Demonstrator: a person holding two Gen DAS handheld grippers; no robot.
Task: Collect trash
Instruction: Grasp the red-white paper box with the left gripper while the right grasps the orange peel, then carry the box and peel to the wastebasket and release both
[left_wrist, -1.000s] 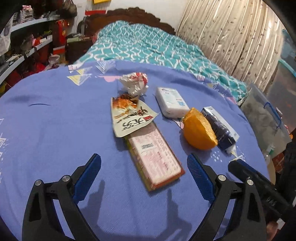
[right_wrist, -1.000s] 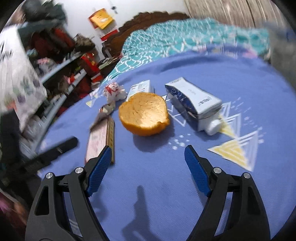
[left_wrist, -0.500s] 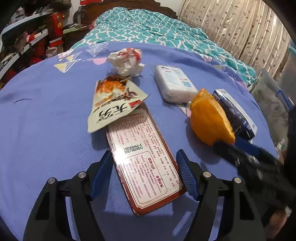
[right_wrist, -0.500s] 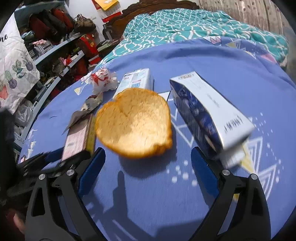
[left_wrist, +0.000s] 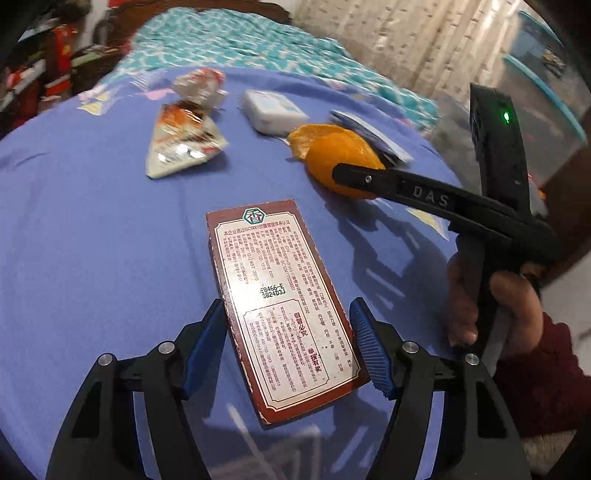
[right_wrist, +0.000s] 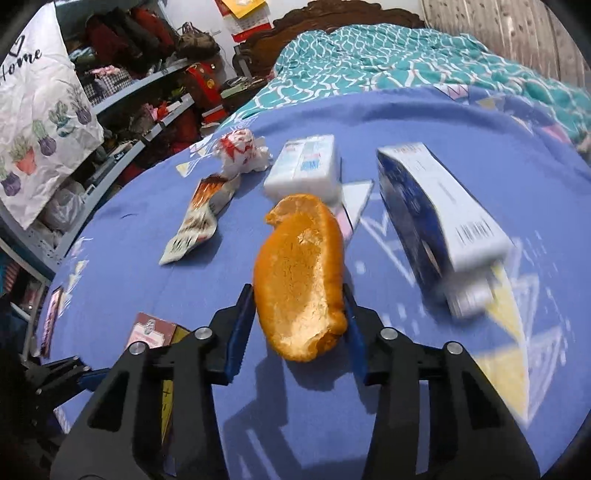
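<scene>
- Blue patterned cloth (left_wrist: 92, 229) covers the work surface, with a teal-and-white bedspread (right_wrist: 388, 55) and cluttered shelves (right_wrist: 147, 96) behind it.
- Left gripper (left_wrist: 288, 345) straddles the near end of a flat red-bordered box (left_wrist: 280, 306); its 2 blue pads sit against the box's long edges, the jaws having just been closing around it. The box lies flat on the cloth.
- Right gripper (right_wrist: 299, 314) clamps an orange peel (right_wrist: 301, 273), its jaws having just been closing; both pads press the peel's sides and squeeze it narrow, pale inner side up.
- In the left wrist view, a hand (left_wrist: 495, 302) in a dark red sleeve (left_wrist: 543, 373) grips the right tool's handle, its black finger lying across the peel.
- Other trash lies beyond on the cloth: a flattened snack wrapper (right_wrist: 199, 218), a crumpled red-and-white wrapper (right_wrist: 242, 149), a white tissue pack (right_wrist: 306, 166) just behind the peel, and a blue-and-white carton (right_wrist: 439, 214) to the peel's right, on its side.
</scene>
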